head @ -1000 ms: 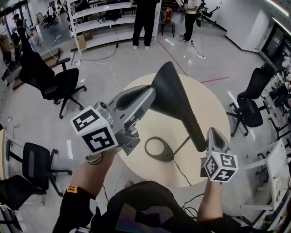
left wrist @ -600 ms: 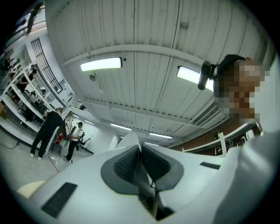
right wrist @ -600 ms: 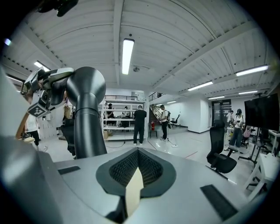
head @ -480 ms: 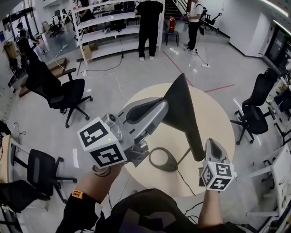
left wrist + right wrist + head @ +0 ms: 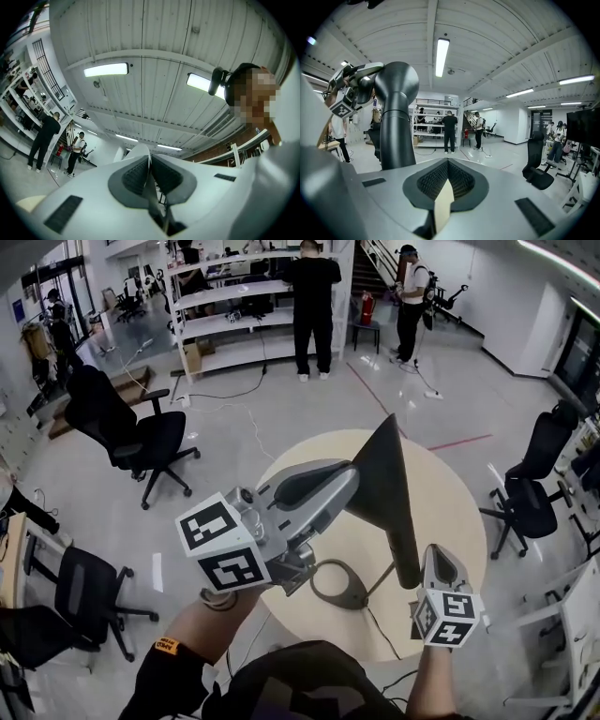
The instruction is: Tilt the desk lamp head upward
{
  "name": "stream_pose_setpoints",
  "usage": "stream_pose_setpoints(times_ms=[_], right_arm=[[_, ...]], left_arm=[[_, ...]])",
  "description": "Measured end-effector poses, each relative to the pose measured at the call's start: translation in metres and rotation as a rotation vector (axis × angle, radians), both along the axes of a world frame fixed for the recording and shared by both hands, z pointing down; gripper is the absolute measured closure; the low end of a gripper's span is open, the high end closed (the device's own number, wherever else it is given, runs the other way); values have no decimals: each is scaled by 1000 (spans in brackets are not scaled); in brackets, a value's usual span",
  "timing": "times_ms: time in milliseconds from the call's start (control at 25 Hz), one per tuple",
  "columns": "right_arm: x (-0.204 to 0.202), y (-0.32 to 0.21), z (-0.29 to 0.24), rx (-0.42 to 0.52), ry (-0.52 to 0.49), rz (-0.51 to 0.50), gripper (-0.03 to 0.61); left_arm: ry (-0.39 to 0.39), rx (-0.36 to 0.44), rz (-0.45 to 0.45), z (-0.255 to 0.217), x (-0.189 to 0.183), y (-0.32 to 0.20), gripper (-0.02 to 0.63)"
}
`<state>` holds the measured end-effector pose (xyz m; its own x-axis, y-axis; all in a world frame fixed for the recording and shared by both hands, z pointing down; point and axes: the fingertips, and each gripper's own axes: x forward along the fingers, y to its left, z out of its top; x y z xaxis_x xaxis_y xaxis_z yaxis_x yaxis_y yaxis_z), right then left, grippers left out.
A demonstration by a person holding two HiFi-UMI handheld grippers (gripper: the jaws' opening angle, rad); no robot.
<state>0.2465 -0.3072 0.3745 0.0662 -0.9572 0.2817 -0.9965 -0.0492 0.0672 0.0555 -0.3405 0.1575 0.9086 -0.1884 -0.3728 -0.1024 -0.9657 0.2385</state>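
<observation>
Left gripper [image 5: 345,488], jaws pressed together on nothing, meets the desk lamp head [image 5: 389,493] from its left side in the head view. The head's long axis runs far-to-near over the round table [image 5: 459,493], ending at the near edge just beside the right gripper [image 5: 437,557].

Left gripper view: closed jaws aim at the ceiling, with no lamp showing.

Right gripper view: jaws closed and empty, with the lamp head [image 5: 396,122] close on the left.

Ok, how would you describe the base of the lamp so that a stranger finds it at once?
Start at the round beige table in the middle of the open floor. On its near side, below the dark cone-shaped lamp head, lies the lamp base. It is a flat grey oval ring with an open middle, the only ring-shaped thing on the tabletop.
</observation>
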Motion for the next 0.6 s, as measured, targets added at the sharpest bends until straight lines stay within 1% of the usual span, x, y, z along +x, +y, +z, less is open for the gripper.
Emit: stream_pose_setpoints(times_ms=[160, 240, 320, 440, 520, 600], right_arm=[[-8, 5, -6, 44, -15, 12, 565], [-10, 9, -14, 72, -19, 14, 565], [-9, 14, -21, 98, -20, 14, 565], [-8, 23, -31, 130, -13, 8, 565], [-11, 32, -35, 146, -9, -8, 565], [-17, 41, -39, 161, -7, -31, 565]], left_arm=[[67, -11, -16, -1, -17, 1, 546], [110, -9, -40, -5, -30, 2, 546], [130, -3, -79, -7, -41, 2, 546], [113, 4, -157, 2, -54, 2, 546], [70, 12, -217, 16, -59, 5, 546], [8, 21, -276, 36, -60, 10, 546]])
